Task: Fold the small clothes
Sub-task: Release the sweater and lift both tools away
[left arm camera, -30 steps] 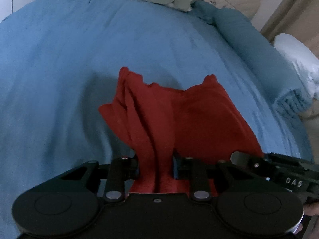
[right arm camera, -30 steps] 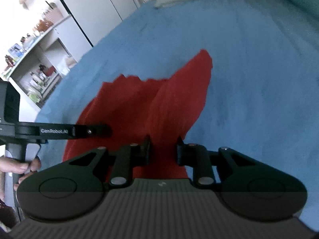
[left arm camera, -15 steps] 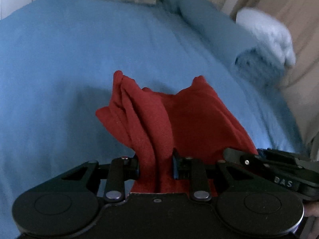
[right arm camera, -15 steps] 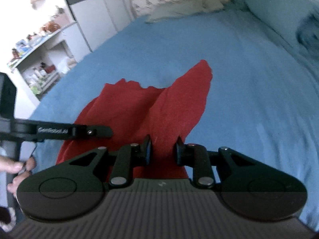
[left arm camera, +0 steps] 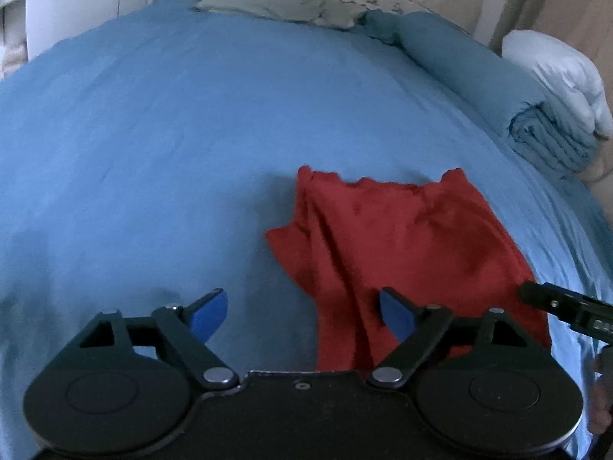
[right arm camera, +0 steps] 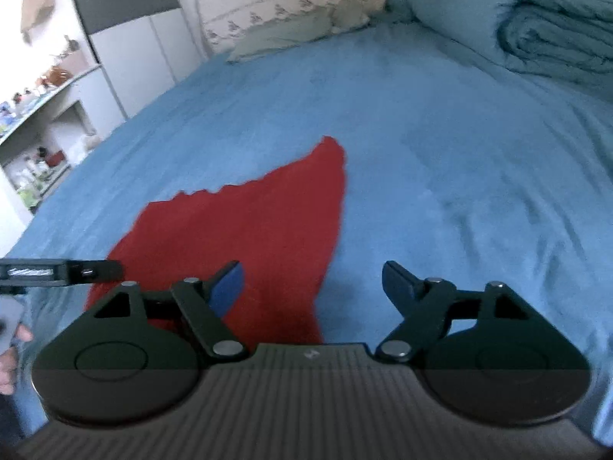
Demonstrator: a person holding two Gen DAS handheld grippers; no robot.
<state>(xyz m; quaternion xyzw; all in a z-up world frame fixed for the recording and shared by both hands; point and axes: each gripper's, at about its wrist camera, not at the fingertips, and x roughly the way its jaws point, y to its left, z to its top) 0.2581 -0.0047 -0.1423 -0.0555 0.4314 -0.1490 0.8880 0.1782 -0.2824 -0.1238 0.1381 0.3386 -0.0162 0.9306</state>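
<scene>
Red knit garment [left arm camera: 402, 245] lies ahead of us — left gripper [left arm camera: 302, 316] and right gripper [right arm camera: 312, 287] are springing open, cloth released — next, we judge, regrasp an edge.

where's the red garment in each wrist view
Left wrist: red garment lies right of centre on the blue bedspread, its near edge between the opening tongs.
Right wrist: red garment lies left of centre, running under the left finger.
Shared landmark: the rolled blue blanket at upper right.

Red garment [left arm camera: 402, 245] lies crumpled, w/ folds along one side, flat-ish on blue bedsheet [left arm camera: 172, 134].
</scene>
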